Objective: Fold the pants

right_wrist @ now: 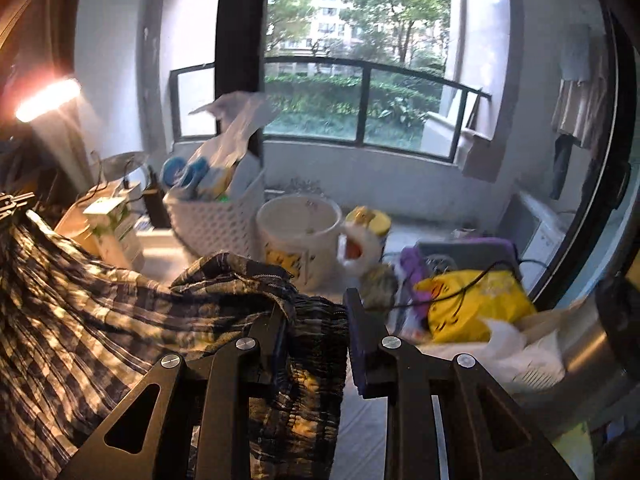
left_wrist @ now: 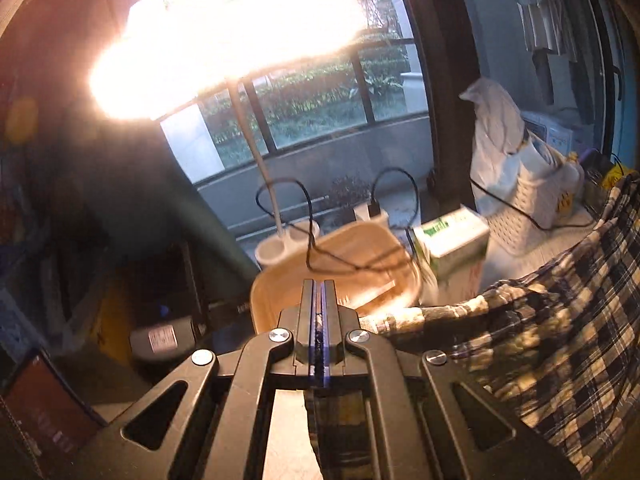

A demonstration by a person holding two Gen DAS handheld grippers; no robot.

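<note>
We see a lamp [left_wrist: 224, 44] blazing with glare, daylight through the window [right_wrist: 356, 92], motion blur, and bent edges.

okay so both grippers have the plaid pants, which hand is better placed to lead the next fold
Left, probably. The left gripper is shut flat on a thin edge of the plaid pants. The right gripper clamps a thick bunched wad, which looks likelier to slip.

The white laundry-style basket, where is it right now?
In the right wrist view the white basket sits left of centre below the window, between the green-and-white carton and the white bucket.
</note>
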